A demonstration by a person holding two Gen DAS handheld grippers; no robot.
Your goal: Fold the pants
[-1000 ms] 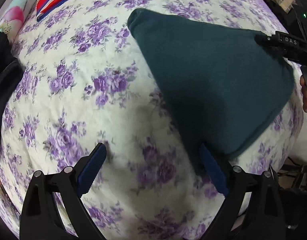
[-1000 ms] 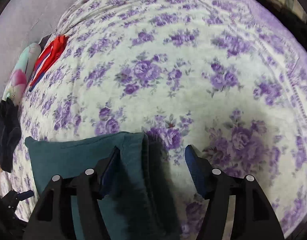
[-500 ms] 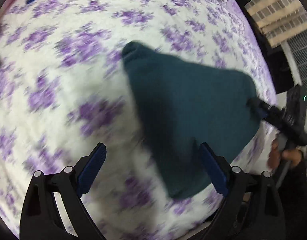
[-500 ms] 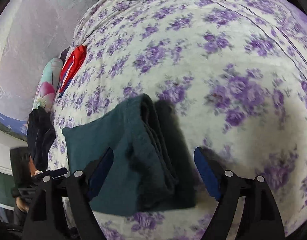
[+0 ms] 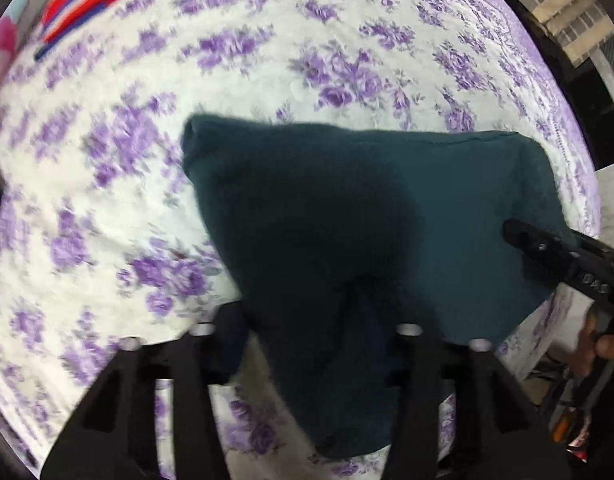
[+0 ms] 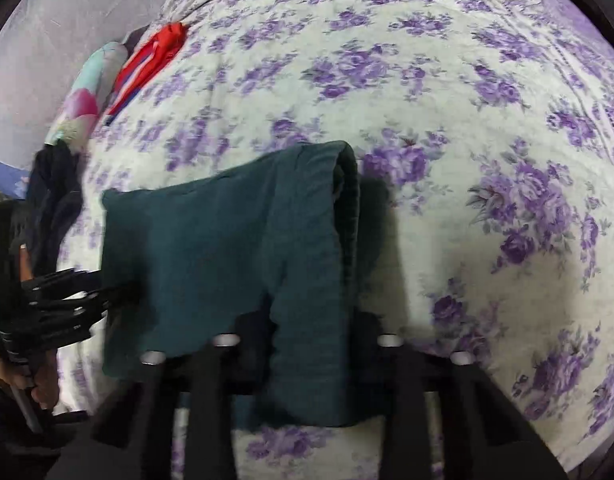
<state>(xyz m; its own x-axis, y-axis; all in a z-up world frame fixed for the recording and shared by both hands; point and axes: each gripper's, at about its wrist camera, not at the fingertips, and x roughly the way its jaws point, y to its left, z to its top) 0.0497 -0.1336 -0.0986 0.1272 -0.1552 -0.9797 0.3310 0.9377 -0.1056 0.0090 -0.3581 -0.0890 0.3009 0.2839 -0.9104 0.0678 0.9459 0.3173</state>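
The folded dark teal pants (image 5: 347, 216) lie on the purple-flowered bedspread (image 5: 107, 200). My left gripper (image 5: 319, 344) is closed onto the near edge of the pants, with cloth bunched between its fingers. In the right wrist view the pants (image 6: 211, 248) show a thick folded edge on the right. My right gripper (image 6: 307, 344) is closed on that near edge, with cloth draped over its fingers. Each gripper also shows in the other's view, at the pants' side: the right one (image 5: 519, 236) and the left one (image 6: 123, 292).
A red, white and blue garment (image 6: 151, 60) and a floral pillow (image 6: 83, 104) lie at the far left of the bed. A black garment (image 6: 51, 192) hangs at the left edge. The bed's front edge is just below both grippers.
Both grippers were open and off the cloth. They have moved in over the near edge of the pants and closed on it.
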